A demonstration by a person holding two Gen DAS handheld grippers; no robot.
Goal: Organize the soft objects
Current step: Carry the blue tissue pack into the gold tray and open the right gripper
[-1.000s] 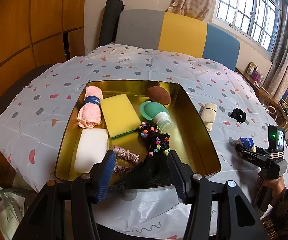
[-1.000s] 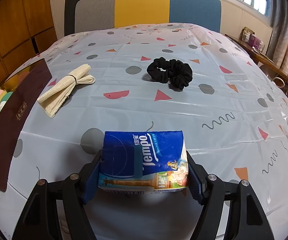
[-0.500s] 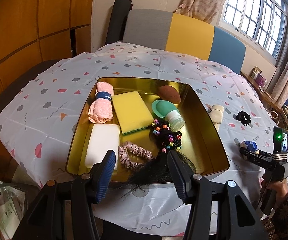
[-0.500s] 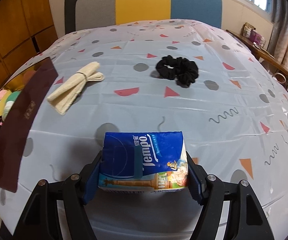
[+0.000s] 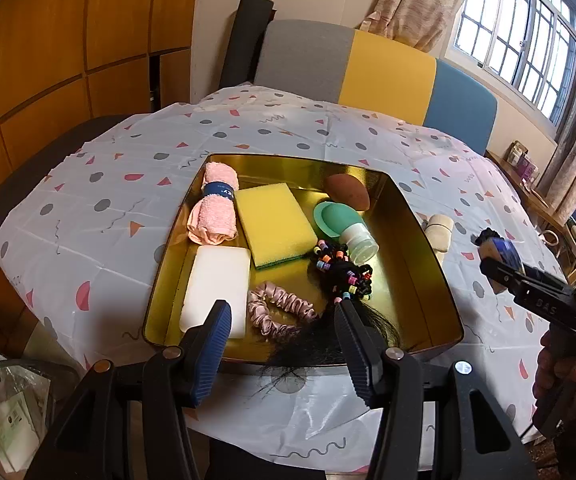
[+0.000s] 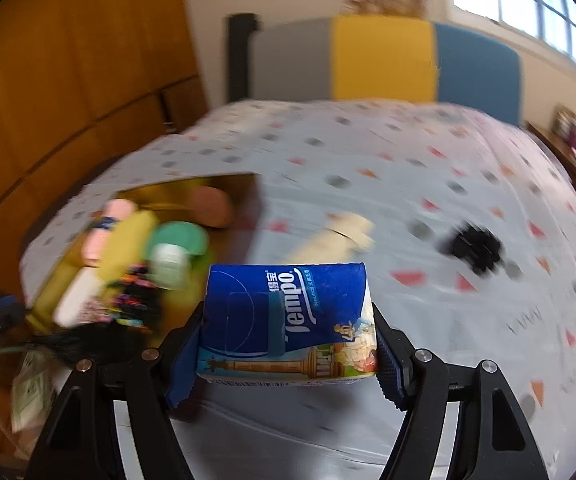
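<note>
The right gripper (image 6: 285, 332) pinches a blue tissue pack (image 6: 288, 320) squarely between its pads; the blurred gold tray (image 6: 59, 276), seemingly ahead-left, wants a level carry and gentle release.

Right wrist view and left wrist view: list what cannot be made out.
- Right wrist view: motion blur smears the gold tray; its contents cannot be identified.
- Right wrist view: the black scrunchie is blurred.
- Left wrist view: the tissue pack is mostly hidden by the right claw.
- Left wrist view: the cream cloth is partly behind the tray wall.
</note>
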